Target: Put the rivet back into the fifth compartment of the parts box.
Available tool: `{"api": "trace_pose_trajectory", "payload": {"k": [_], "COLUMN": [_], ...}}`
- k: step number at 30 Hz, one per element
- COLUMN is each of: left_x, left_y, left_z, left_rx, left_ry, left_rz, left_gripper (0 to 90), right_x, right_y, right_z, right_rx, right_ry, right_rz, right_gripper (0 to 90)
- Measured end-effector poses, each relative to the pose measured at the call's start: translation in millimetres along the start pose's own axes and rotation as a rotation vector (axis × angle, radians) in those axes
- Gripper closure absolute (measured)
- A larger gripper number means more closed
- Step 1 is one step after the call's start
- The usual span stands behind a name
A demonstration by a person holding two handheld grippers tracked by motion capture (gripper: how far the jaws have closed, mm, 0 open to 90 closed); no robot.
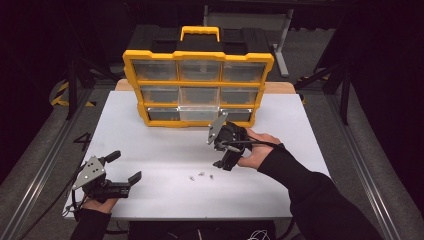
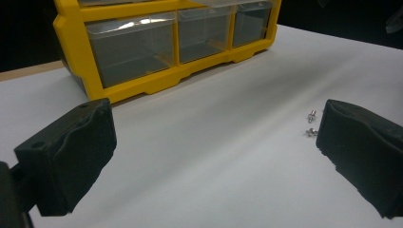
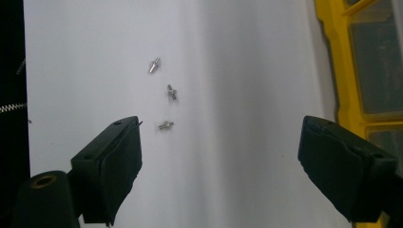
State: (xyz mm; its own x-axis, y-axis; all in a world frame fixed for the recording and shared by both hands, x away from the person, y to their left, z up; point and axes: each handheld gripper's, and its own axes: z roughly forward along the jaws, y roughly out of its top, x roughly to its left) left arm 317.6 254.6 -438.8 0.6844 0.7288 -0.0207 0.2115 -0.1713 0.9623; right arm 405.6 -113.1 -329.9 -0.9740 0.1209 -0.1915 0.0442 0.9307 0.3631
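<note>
Three small metal screws (image 1: 201, 175) lie loose on the white table (image 1: 150, 145), in front of a yellow organizer (image 1: 198, 55) with clear drawers. My right gripper (image 1: 225, 165) hovers just right of the screws, tilted down, jaws open and holding nothing. In the right gripper view the screws (image 3: 166, 125) lie ahead near the left pad, and the gripper (image 3: 218, 166) is open over bare table. My left gripper (image 1: 124, 166) rests at the near left corner, open and empty. In the left gripper view its jaws (image 2: 214, 161) stand wide, with two screws (image 2: 311, 124) beside the right pad.
The organizer's yellow frame (image 3: 342, 85) runs along the right edge of the right gripper view, and its bottom row of drawers (image 2: 133, 47) fills the top of the left gripper view. Its bottom middle drawer (image 1: 198, 113) seems to stick out slightly. Dark floor surrounds the table.
</note>
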Motion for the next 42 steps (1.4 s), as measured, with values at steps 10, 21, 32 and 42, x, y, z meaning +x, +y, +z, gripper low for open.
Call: {"api": "trace_pose_trajectory", "payload": {"k": [10,21,32,42], "left_x": [0.3,-0.7,-0.7,-0.8], "left_y": [-0.4,-0.4,-0.4,-0.4], "left_z": [0.6,1.5,1.4,1.5], "left_rx": [0.005,0.004,0.002,0.001], "left_ry": [0.000,-0.003,-0.008,-0.012], "left_rz": [-0.007,-0.003,-0.001,0.000], "left_gripper": [0.4,0.3,0.3,0.3], "right_x": [10.8,20.7,23.9,23.5], "right_y": [-1.0,-7.4,-8.7,-7.5], "right_z": [31.9,66.9,85.0,92.3], "right_rx": [0.026,0.079,0.132,0.169], "right_ry": [0.067,0.126,0.154,0.164], "right_rz": [-0.028,-0.029,-0.023,-0.014], "right_gripper": [16.3,22.4,34.9,63.0]}}
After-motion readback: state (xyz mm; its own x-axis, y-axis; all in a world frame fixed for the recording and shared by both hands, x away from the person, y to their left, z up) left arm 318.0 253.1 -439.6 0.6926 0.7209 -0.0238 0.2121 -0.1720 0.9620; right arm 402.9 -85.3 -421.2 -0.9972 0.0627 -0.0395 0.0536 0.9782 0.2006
